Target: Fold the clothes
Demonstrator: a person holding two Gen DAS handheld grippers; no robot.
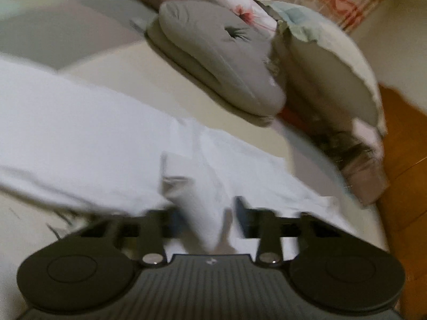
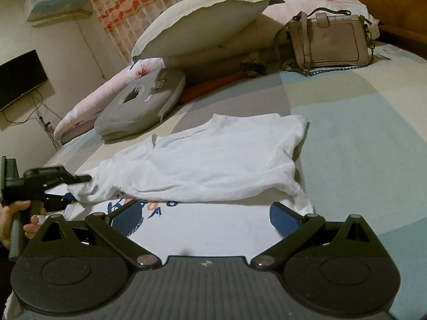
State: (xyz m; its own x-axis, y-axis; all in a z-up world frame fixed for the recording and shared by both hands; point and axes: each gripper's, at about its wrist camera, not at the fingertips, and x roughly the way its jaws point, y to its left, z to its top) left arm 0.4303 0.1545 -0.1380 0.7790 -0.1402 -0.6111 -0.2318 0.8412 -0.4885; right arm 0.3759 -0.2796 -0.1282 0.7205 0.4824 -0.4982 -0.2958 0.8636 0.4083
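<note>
Beyond white T-shirt (image 2: 213,157), grey cushion (image 2: 141,106), handbag (image 2: 331,42)

Black right tool (image 2: 205,213) with blue pads (image 2: 284,220), silver screws, ribbed grey housing.

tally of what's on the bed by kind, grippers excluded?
T-shirt: 1
Handbag: 1
Grey cushion: 1
Cream pillow: 1
Pink floral bedding: 1
Orange tube-shaped thing: 1, too hidden to identify
Total: 6
</note>
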